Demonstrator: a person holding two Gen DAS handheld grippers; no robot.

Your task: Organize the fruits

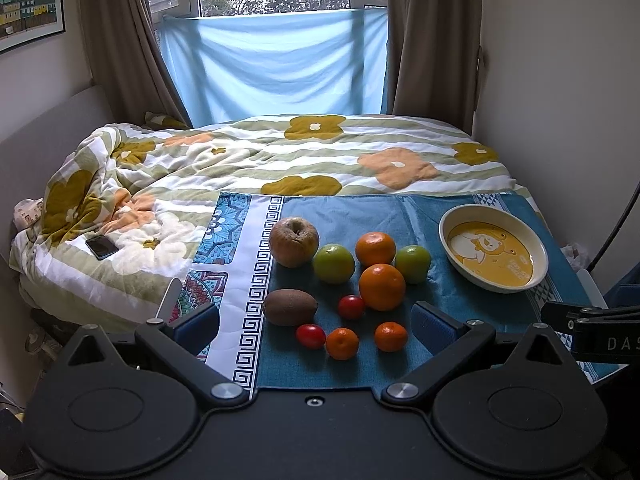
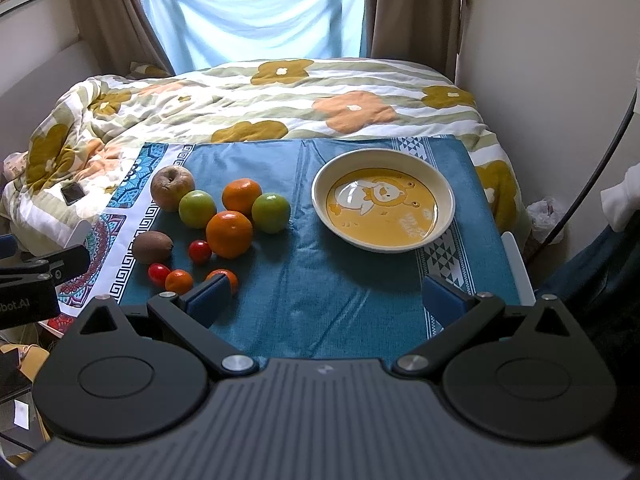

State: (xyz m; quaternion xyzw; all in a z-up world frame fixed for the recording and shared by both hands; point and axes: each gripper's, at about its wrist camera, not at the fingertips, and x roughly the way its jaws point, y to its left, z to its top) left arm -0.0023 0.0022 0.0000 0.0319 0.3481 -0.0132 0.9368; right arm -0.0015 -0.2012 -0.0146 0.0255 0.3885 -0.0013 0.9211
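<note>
Hovering pre-grasp, nothing picked | left wrist: left gripper (image 1: pixel 316 322) spread wide, empty, above fruits (image 1: pixel 340 280) on blue cloth (image 1: pixel 440 320) | right wrist: right gripper (image 2: pixel 326 292) released; bowl (image 2: pixel 320 196) empty, beside pile | next, likely: close on one fruit, carry to bowl

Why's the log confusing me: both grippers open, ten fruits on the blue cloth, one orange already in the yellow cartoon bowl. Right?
Not quite. The round cream-rimmed yellow cartoon bowl holds nothing; the right wrist view shows its whole bare bottom. All ten fruits lie on the blue woven cloth, and the left gripper and right gripper are open.
</note>
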